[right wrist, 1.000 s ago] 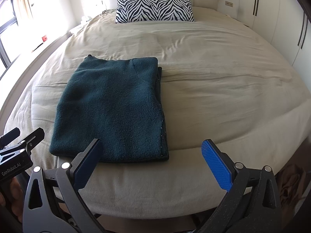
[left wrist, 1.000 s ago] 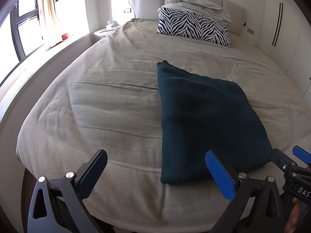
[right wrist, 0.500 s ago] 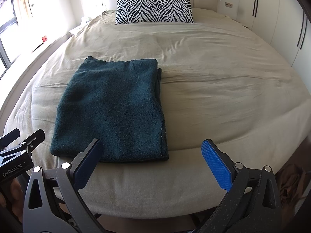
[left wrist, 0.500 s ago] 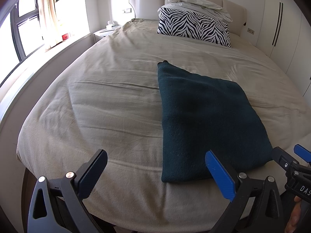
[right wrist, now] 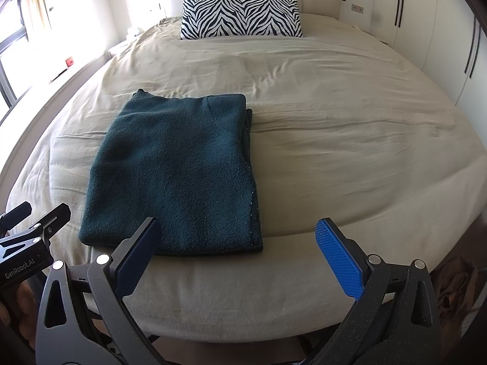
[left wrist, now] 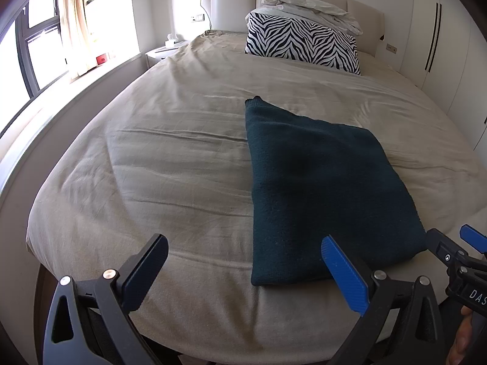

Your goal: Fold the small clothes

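A dark teal fleece garment (left wrist: 322, 194) lies folded into a flat rectangle near the foot of the beige bed (left wrist: 170, 158); it also shows in the right wrist view (right wrist: 176, 176). My left gripper (left wrist: 246, 270) is open and empty, held just off the bed's foot edge, left of the garment's near corner. My right gripper (right wrist: 237, 255) is open and empty, held off the foot edge by the garment's near right corner. Each gripper shows at the edge of the other's view.
A zebra-print pillow (left wrist: 301, 45) with a crumpled white duvet (left wrist: 310, 9) on top sits at the headboard. A window ledge (left wrist: 76, 73) runs along the left. White wardrobes (right wrist: 432, 30) line the right wall. Clothes lie on the floor at right (right wrist: 456, 286).
Both grippers have drawn back very slightly from the bed. The garment has not moved.
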A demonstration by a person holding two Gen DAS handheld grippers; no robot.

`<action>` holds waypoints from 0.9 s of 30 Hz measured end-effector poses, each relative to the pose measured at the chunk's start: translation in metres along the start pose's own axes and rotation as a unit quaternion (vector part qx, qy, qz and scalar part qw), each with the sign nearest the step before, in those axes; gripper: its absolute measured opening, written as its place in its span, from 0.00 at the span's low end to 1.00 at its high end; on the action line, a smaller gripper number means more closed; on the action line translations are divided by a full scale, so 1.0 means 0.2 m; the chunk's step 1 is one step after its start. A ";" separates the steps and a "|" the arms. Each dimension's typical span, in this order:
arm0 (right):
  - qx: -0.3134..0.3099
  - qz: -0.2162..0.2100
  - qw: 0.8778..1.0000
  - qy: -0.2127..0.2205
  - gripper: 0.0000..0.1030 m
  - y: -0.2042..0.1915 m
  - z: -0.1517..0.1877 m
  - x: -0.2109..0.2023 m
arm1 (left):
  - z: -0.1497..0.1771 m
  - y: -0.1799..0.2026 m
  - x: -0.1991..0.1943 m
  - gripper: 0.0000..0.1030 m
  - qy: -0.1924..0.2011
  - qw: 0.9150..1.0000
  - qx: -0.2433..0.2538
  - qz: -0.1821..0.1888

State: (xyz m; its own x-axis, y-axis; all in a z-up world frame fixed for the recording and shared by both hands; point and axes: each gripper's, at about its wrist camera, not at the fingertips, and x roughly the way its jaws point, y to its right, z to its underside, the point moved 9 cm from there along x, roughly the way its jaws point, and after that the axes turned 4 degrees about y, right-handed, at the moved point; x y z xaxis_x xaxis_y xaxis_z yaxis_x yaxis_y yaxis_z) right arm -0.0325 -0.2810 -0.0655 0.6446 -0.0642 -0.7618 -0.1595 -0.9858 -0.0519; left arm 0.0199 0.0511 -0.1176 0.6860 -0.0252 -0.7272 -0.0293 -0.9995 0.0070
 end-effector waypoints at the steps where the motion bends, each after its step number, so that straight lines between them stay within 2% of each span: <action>1: 0.000 0.000 1.000 0.000 1.00 0.00 0.00 0.00 | 0.00 0.00 0.00 1.00 0.000 1.000 0.000 0.000; 27: 0.003 0.001 1.000 -0.002 1.00 0.00 0.00 -0.01 | 0.00 0.01 0.01 1.00 -0.004 1.000 0.004 0.001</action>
State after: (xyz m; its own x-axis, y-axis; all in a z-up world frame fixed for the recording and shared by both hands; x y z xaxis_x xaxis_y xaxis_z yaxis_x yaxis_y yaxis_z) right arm -0.0340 -0.2813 -0.0635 0.6413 -0.0649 -0.7645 -0.1643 -0.9849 -0.0542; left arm 0.0209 0.0498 -0.1197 0.6795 -0.0278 -0.7331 -0.0377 -0.9993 0.0030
